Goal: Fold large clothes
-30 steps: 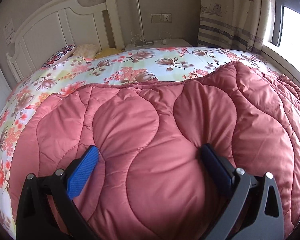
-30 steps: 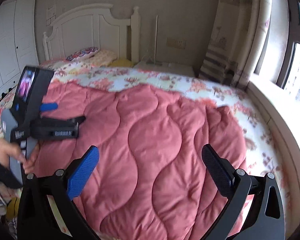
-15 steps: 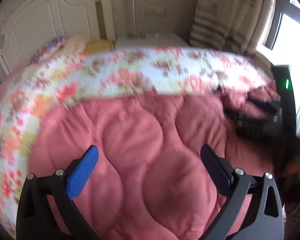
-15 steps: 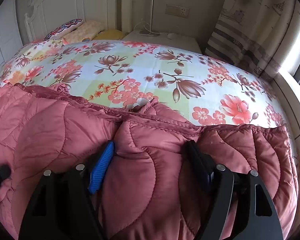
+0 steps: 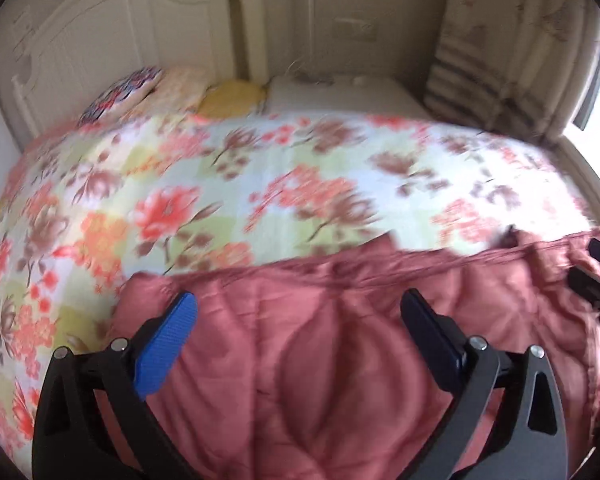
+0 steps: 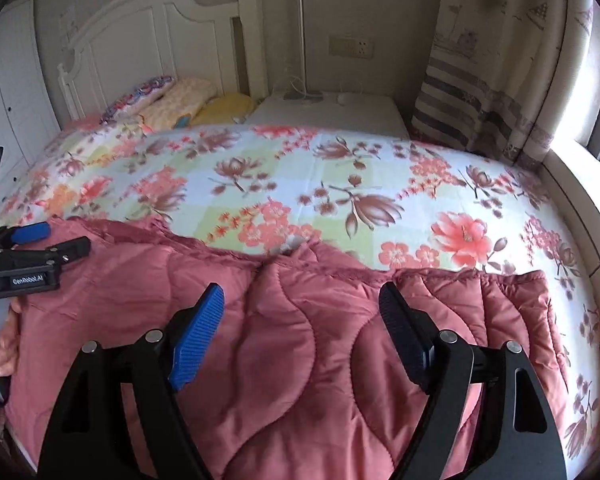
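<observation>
A pink quilted coat (image 6: 300,360) lies spread over the near half of the bed (image 6: 340,184), its far edge running across the floral sheet from 9 o'clock to 3 o'clock in both views. The left wrist view is blurred.

The left tool (image 5: 298,328) stands wide apart above the coat near the garment's far left corner, with the blue pad (image 5: 164,348) at 8 o'clock and the dark pad at 4 o'clock; nothing is clamped between them. In the right wrist view the same tool (image 6: 54,242) shows at 9 o'clock, over the coat's left edge, with the person's hand (image 6: 8,344) gripping its handle below.

The right tool (image 6: 302,326) is also spread wide, held over the middle of the coat just short of its far hem, fabric showing in the gap but not pinched. Its tips appear at 3 o'clock in the left wrist view (image 5: 596,268).

Pillows (image 6: 168,100) rest against the white headboard (image 6: 148,36) at 11 o'clock, a white nightstand (image 6: 332,112) sits at 12 o'clock, and a striped curtain (image 6: 480,88) hangs at 2 o'clock
</observation>
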A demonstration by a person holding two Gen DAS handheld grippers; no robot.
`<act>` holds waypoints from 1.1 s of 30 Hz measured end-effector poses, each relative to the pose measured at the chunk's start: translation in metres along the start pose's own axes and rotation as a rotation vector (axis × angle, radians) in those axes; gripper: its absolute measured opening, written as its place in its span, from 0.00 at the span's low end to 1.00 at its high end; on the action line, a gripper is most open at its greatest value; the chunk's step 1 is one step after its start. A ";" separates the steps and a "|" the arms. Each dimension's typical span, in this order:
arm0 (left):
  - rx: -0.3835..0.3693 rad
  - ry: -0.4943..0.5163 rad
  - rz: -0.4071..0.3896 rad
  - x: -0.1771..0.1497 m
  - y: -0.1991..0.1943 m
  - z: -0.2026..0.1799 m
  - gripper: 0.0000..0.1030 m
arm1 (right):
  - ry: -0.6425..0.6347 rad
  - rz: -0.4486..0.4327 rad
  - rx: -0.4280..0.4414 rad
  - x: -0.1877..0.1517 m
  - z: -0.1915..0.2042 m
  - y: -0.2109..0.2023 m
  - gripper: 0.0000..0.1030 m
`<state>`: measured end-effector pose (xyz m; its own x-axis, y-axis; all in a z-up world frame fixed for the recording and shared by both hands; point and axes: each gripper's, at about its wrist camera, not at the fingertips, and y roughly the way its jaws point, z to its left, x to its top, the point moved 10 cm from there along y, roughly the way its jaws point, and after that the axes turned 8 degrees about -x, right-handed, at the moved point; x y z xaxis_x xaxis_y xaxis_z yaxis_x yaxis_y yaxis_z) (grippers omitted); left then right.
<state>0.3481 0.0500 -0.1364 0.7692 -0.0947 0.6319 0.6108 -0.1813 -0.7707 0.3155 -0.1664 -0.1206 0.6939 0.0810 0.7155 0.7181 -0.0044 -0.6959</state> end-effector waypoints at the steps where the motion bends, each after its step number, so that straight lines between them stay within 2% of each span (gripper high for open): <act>1: 0.003 0.025 -0.018 0.005 -0.003 -0.010 0.98 | -0.032 -0.011 -0.005 0.003 0.009 -0.005 0.75; 3: 0.047 0.084 -0.035 0.007 0.006 -0.025 0.98 | -0.119 -0.001 -0.028 -0.003 0.028 -0.002 0.75; 4: 0.084 0.106 -0.002 0.002 0.021 -0.025 0.98 | -0.172 0.031 -0.056 -0.013 0.037 0.011 0.75; 5: 0.089 0.113 0.052 -0.007 0.037 -0.026 0.98 | -0.209 0.072 -0.081 -0.025 0.041 0.025 0.74; 6: 0.077 0.105 0.110 -0.017 0.053 -0.023 0.98 | -0.210 0.100 -0.073 -0.036 0.044 0.038 0.74; 8: 0.060 0.079 0.099 -0.015 0.052 -0.018 0.98 | -0.139 0.125 -0.022 -0.035 0.037 0.041 0.75; 11: 0.082 0.129 0.099 -0.009 0.045 -0.014 0.98 | -0.175 0.129 -0.023 -0.033 0.030 0.038 0.71; 14: 0.158 0.136 0.038 0.003 0.023 0.017 0.98 | -0.142 0.098 -0.097 -0.024 -0.008 0.028 0.71; 17: 0.225 0.029 0.002 0.010 0.008 0.067 0.98 | 0.036 0.104 -0.139 -0.026 -0.076 0.026 0.73; 19: 0.221 -0.059 0.003 0.001 0.013 0.097 0.98 | 0.123 0.113 -0.173 -0.036 -0.114 0.029 0.74; 20: 0.196 -0.103 0.026 -0.010 0.023 0.108 0.98 | 0.194 0.122 -0.134 -0.047 -0.129 0.036 0.74; 21: 0.126 -0.160 0.055 -0.020 0.035 0.111 0.98 | 0.265 0.135 -0.062 -0.054 -0.135 0.042 0.75; 22: 0.096 -0.193 0.049 -0.022 0.037 0.113 0.98 | 0.314 0.138 -0.018 -0.057 -0.139 0.045 0.75; 23: 0.090 -0.207 0.031 -0.019 0.034 0.114 0.98 | 0.320 0.133 -0.016 -0.056 -0.140 0.045 0.75; 27: 0.136 -0.164 0.022 -0.016 0.031 0.110 0.98 | 0.262 0.135 -0.064 -0.052 -0.133 0.047 0.79; 30: 0.180 -0.137 0.012 -0.011 0.016 0.106 0.97 | 0.271 0.138 -0.076 -0.049 -0.135 0.040 0.79; 31: 0.196 -0.115 -0.022 -0.006 0.000 0.098 0.97 | 0.270 0.122 -0.116 -0.045 -0.135 0.027 0.78; 32: 0.180 -0.096 -0.059 -0.005 -0.013 0.087 0.97 | 0.265 0.089 -0.122 -0.041 -0.131 0.012 0.78; 33: 0.140 -0.066 -0.103 -0.001 -0.031 0.067 0.98 | 0.256 0.037 -0.089 -0.034 -0.119 -0.007 0.78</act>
<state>0.3408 0.1213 -0.1187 0.7091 -0.0175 0.7049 0.7036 -0.0480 -0.7090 0.2932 -0.2876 -0.1326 0.7027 -0.1751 0.6897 0.6858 -0.0916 -0.7220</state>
